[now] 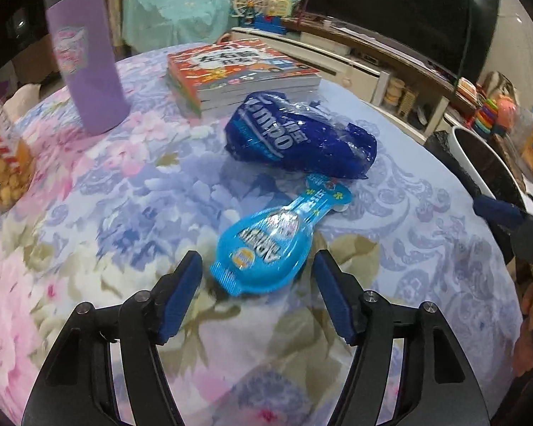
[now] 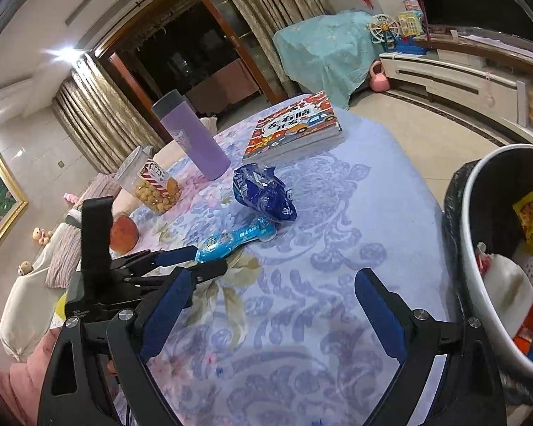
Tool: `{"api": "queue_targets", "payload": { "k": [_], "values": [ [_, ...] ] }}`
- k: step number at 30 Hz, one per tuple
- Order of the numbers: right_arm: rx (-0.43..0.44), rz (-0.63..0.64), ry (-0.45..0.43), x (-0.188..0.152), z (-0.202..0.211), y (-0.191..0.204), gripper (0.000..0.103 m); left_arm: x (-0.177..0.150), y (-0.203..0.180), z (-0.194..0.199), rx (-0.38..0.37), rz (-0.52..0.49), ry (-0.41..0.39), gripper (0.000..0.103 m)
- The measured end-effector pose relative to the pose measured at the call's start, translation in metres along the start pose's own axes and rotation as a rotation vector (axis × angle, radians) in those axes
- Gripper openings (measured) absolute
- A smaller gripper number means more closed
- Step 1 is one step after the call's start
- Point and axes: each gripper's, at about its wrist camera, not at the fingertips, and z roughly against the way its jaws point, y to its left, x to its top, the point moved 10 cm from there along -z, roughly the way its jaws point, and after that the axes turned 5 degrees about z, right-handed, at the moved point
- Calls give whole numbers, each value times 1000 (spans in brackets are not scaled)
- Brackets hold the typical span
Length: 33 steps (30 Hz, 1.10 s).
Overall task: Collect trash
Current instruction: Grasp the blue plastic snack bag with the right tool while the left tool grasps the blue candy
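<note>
A light blue plastic wrapper point(image 1: 266, 248) lies flat on the floral tablecloth point(image 1: 124, 195). My left gripper point(image 1: 256, 268) is open, and the wrapper's near end lies between its fingertips without touching the pads. Just beyond lies a crumpled dark blue snack bag point(image 1: 302, 138). In the right wrist view the wrapper point(image 2: 238, 238) and bag point(image 2: 263, 191) sit mid-table, with the left gripper point(image 2: 206, 261) at the wrapper's near end. My right gripper point(image 2: 273, 277) hangs open and empty over the cloth beside a white-rimmed trash bin point(image 2: 467, 241) holding wrappers. One right finger point(image 1: 497, 209) shows at the left wrist view's edge.
A stack of books point(image 1: 238, 71), a purple bottle point(image 1: 85, 71) and a snack jar point(image 1: 3, 167) stand at the table's far side. A peach point(image 2: 124, 236) rests near the left edge. The bin point(image 1: 460, 145) stands off the table's right edge.
</note>
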Motion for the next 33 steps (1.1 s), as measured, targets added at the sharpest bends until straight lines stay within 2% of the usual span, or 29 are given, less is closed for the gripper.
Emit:
{"api": "queue_targets", "payload": {
  "k": [2, 7, 13, 18, 20, 25, 29, 31, 32, 33],
  "values": [
    [0, 1, 3, 2, -4, -1, 95, 3, -4, -1, -18, -12, -10, 56],
    [6, -11, 4, 10, -16, -5, 95, 1, -9, 2, -57, -18, -19, 46],
    [8, 9, 7, 21, -36, 0, 95, -30, 18, 35, -20, 106, -41, 45],
    [-13, 45, 39, 28, -67, 0, 95, -65, 61, 66, 22, 328, -78, 45],
    [-32, 74, 51, 31, -78, -1, 95, -75, 72, 71, 42, 386, -92, 45],
    [-51, 163, 112, 34, -108, 5, 95, -80, 71, 73, 55, 398, -104, 45],
    [-84, 200, 107, 42, -119, 8, 94, -79, 69, 71, 67, 372, -101, 46],
    [-93, 212, 112, 42, -124, 11, 90, -79, 68, 70, 70, 366, -99, 46],
    [-98, 219, 117, 40, -125, 11, 78, -79, 67, 70, 70, 366, -98, 46],
    [-105, 222, 115, 39, -124, 11, 61, -79, 68, 70, 69, 366, -97, 46]
  ]
}}
